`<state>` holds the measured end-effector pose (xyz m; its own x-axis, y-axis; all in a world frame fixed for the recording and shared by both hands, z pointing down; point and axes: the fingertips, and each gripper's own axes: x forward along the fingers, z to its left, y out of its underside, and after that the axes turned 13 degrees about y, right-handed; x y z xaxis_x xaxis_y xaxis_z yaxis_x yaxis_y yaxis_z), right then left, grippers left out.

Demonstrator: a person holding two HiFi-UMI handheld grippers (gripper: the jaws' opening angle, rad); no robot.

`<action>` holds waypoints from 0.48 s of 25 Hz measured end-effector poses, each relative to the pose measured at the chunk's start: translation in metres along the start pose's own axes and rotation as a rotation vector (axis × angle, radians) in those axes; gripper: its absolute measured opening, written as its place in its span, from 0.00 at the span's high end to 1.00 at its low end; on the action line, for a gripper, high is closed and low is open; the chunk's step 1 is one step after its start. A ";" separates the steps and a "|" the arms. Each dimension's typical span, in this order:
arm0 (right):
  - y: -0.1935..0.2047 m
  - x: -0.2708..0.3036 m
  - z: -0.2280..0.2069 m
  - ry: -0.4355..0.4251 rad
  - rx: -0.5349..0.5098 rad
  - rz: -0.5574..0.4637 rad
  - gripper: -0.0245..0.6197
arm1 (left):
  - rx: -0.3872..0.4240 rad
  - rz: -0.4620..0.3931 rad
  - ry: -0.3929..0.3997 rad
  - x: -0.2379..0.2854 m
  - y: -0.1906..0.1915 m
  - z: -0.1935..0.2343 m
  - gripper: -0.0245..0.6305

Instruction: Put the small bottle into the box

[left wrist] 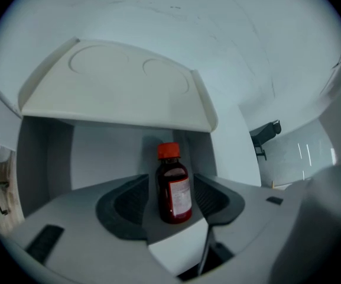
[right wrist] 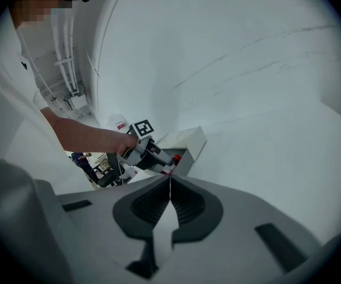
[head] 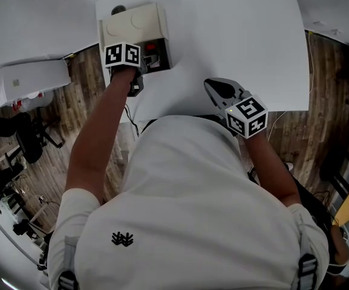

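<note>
**White table, one bottle standing in the box**

White laminate covered the whole table (head: 241, 35), bare apart from the box at its far left corner. Brown wood planks made up the floor (head: 89, 101) around it, and a dark office chair (head: 23, 135) stood off to my left.

I counted one box (head: 132, 20), one small bottle (left wrist: 175, 197) and my two grippers. The box was cream, with its lid (left wrist: 117, 93) raised above the opening.

The small bottle sat inside the box on its floor, under that raised lid. It was dark red glass with an orange-red cap and a white label. Its long axis ran vertical, cap pointing up and base down, with the label turned toward my left gripper's camera.

My left gripper (left wrist: 170, 182) reached into the box with its jaws spread wide, one pad on each side of the bottle. I saw a gap beside the left pad, so it was not clamped.

My right gripper (right wrist: 170, 179) hung above the table's near edge, well apart from the box. Its jaws were closed tip to tip on nothing.
</note>
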<state>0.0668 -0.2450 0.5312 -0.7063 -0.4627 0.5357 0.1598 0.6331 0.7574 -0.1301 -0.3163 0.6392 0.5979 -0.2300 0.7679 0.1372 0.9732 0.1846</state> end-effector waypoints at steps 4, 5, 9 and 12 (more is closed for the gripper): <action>0.000 0.002 0.011 -0.004 -0.020 -0.001 0.95 | 0.017 -0.060 0.052 -0.012 0.000 -0.007 0.59; 0.000 0.002 0.015 -0.004 -0.025 -0.002 0.95 | 0.028 -0.075 0.067 -0.015 0.000 -0.009 0.59; 0.003 0.005 0.032 -0.005 -0.045 0.000 0.95 | 0.066 -0.141 0.120 -0.031 0.005 -0.013 0.62; 0.004 0.006 0.045 0.000 -0.063 -0.001 0.95 | 0.102 -0.204 0.168 -0.049 0.009 -0.019 0.70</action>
<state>0.0318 -0.2173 0.5207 -0.7066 -0.4634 0.5348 0.2018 0.5925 0.7799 -0.1428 -0.2962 0.5918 0.6901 -0.4084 0.5975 0.1927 0.8995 0.3922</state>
